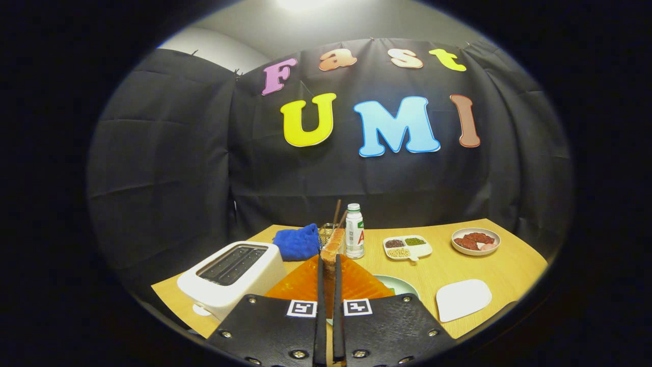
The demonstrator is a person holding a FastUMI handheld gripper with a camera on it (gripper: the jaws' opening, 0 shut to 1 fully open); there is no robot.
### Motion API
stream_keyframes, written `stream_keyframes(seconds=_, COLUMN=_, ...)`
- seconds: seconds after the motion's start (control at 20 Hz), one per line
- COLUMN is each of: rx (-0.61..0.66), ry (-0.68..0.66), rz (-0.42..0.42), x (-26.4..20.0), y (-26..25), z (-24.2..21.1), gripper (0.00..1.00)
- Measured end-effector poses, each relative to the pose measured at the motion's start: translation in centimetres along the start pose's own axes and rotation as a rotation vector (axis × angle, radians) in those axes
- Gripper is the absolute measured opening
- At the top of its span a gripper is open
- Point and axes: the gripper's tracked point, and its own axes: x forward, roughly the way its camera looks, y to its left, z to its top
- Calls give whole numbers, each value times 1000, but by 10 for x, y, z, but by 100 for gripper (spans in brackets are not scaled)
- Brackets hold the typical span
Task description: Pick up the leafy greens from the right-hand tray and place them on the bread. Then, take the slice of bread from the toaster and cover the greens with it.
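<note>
Gripper (329, 265) clamped on a browned bread slice (333, 245), beside the white toaster (232, 275); covering the greens seemingly remains.

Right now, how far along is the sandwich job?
Done, by the look of it: the toaster slots look empty, so the bread slice is already out. In hand: the gripper is shut on that slice, holding it upright above the orange mat. Left: lay it over the greens; a green plate edge peeks out beyond the fingers, but I cannot confirm the greens are on the lower bread.
</note>
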Motion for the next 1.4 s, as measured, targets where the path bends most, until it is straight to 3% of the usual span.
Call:
stream_keyframes(seconds=0.35, rx=26, ry=43, rz=-18, x=34, y=-10, z=-35, gripper=5)
stream_keyframes(seconds=0.55, rx=96, ry=76, rz=19, x=50, y=-10, z=-59, gripper=5)
stream_keyframes(seconds=0.85, rx=169, ry=99, rz=-54, x=52, y=-55, z=-78, gripper=5)
stream_keyframes(seconds=1.25, rx=121, ry=159, rz=-114, x=49, y=-83, z=-105, gripper=5)
stream_keyframes(seconds=1.4, rx=112, ry=157, rz=-107, x=46, y=-86, z=-106, gripper=10)
